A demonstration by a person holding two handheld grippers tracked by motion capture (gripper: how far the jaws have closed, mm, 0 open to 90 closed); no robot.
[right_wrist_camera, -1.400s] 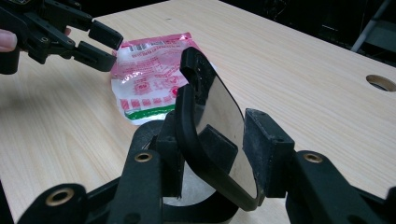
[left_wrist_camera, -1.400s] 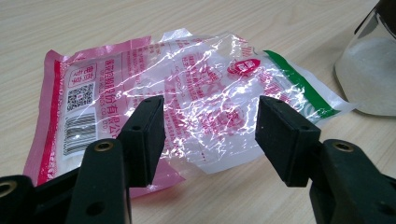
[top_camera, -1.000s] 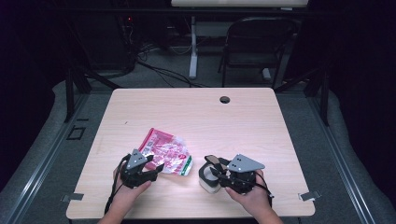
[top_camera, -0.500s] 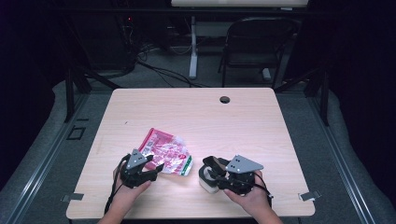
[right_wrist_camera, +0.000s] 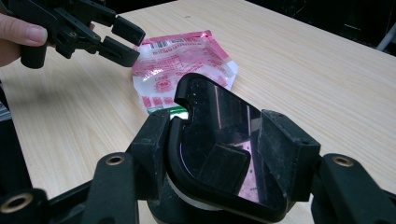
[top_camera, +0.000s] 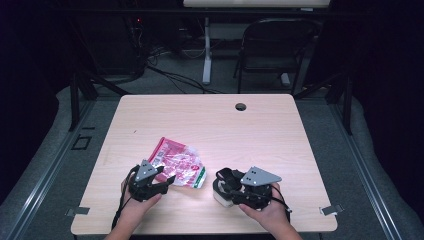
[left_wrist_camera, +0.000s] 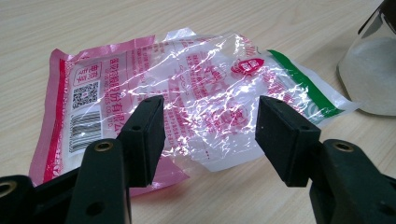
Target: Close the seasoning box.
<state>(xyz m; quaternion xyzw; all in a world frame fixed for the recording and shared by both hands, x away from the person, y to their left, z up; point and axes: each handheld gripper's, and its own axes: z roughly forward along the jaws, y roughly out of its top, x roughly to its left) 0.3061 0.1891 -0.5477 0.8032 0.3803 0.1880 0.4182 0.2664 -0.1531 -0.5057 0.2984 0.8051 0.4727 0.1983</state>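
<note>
Plainly: pink packet (left_wrist_camera: 154,93) — QR code, barcode; left tool (left_wrist_camera: 210,135) open, right tool (right_wrist_camera: 224,154) opening astride jar lid (right_wrist_camera: 219,135).

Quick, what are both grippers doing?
Left hand-held gripper: open, at the packet.
Right hand-held gripper: jaws just opened, jar lid between them.

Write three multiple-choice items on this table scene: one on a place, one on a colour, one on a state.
1. Where does the pink packet lie?
A. flat on the table, by the left gripper
B. on the chair
C. inside the jar

2. What colour is the jar's lid?
A. white
B. black
C. green

3. How do the left gripper's jaws stand?
A. shut on the packet
B. shut on the jar
C. open

Key: 1 A, the high view shows it flat on the wood just ahead of that gripper; 2 B, the right gripper view shows a glossy black lid; 3 C, the left gripper view shows a wide gap between them.
</note>
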